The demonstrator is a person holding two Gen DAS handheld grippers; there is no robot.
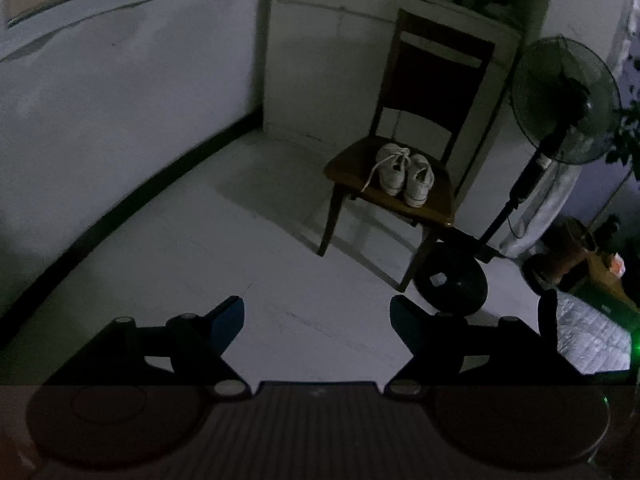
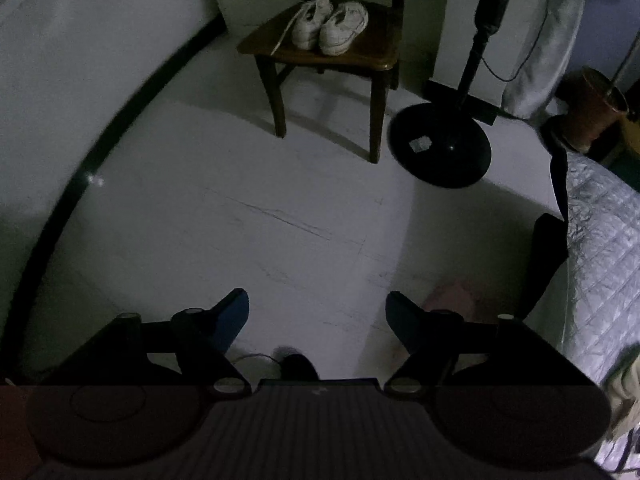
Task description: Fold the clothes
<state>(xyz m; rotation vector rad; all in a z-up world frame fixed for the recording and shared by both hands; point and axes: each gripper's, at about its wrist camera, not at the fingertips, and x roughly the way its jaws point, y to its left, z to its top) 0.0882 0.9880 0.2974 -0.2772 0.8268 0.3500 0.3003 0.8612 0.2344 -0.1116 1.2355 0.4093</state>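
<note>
Both tongs hang spread and empty over a pale tiled floor [image 2: 240, 220] in a dim room: the left gripper [image 1: 317, 320] and the right gripper [image 2: 317, 316] each with fingers wide apart, pinching nothing. Something pink and soft [image 2: 452, 296], perhaps a garment, lies on the floor just beyond the right gripper's right-hand finger; too dark to name, or to judge its long axis. A quilted bed edge [image 2: 600, 248] with dark cloth [image 2: 548, 256] draped over it runs along the right, so any clothes lie rightward, nearer the right hand. Farther off stand a fan's round base [image 2: 440, 148] and a wooden chair [image 2: 380, 56] bearing white sneakers [image 2: 332, 24].
</note>
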